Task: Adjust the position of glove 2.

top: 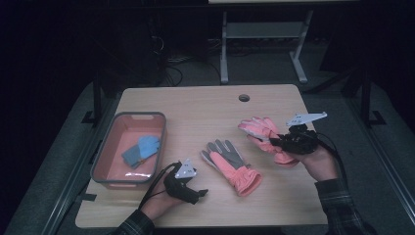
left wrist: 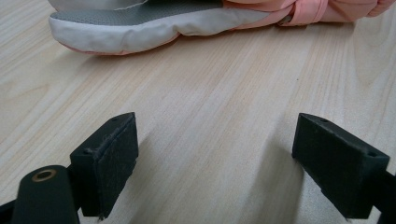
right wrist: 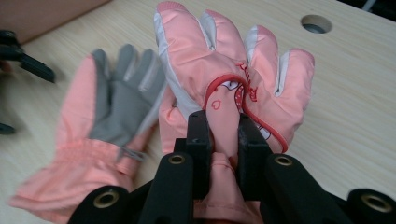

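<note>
Two pink winter gloves are on a wooden table. One glove (top: 230,164) (right wrist: 105,126) lies palm up in the middle, its grey palm showing; its white and grey edge (left wrist: 140,25) appears at the top of the left gripper view. My right gripper (top: 274,142) (right wrist: 223,140) is shut on the other glove (top: 262,129) (right wrist: 233,74), pinching its pink back fabric and holding it off the table at the right. My left gripper (top: 198,193) (left wrist: 215,163) rests near the table's front left, open, with bare wood between its pads.
A grey bin (top: 105,164) with a pink inside stands at the table's left and holds blue cloth items (top: 142,149). A round cable hole (top: 243,98) (right wrist: 316,23) is at the table's far side. A white desk frame (top: 264,44) stands beyond the table.
</note>
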### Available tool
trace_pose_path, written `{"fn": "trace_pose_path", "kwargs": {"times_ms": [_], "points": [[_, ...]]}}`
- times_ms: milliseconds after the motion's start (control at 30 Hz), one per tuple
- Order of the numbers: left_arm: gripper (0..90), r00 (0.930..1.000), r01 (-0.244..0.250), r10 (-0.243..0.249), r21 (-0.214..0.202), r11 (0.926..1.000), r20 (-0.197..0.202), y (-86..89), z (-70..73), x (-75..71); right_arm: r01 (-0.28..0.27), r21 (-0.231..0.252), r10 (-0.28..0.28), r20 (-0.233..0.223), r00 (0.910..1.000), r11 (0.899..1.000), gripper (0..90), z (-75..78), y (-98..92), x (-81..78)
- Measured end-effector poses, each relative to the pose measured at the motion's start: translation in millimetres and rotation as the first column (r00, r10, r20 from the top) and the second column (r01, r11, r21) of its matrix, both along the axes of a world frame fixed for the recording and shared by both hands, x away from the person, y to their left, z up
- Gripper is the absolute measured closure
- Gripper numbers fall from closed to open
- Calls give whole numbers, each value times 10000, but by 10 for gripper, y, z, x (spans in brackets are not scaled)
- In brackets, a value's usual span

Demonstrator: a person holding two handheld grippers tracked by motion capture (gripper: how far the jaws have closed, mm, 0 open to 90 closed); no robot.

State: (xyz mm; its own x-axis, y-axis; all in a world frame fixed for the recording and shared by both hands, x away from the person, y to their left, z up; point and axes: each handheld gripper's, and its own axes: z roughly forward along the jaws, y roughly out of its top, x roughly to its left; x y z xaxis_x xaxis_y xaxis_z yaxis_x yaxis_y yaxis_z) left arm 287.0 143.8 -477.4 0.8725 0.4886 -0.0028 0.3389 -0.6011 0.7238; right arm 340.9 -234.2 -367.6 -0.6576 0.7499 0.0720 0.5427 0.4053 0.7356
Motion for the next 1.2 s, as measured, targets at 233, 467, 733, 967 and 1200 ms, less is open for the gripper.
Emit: {"fn": "trace_pose_path", "kwargs": {"times_ms": [233,467,733,967,1200], "points": [[147,9998,-103,104,86,9999,-144,-23,14,4,-292,-94,293,99,9995,9995,789,70,342,-111],[148,9998,-130,134,225,9997,-170,-26,26,11,-489,70,489,-14,9988,9988,787,59,607,-162],[148,9998,-110,114,212,9997,-183,-26,24,9,-802,-46,800,-319,9963,9968,784,-59,898,-208],[147,9999,-97,99,177,9998,-133,-27,21,12,-882,-187,869,-596,9944,9959,777,-208,1045,-172],[147,9998,-113,115,130,9999,-139,-29,19,8,-1119,-477,1074,-883,9903,9926,730,-331,1117,-147]]}}
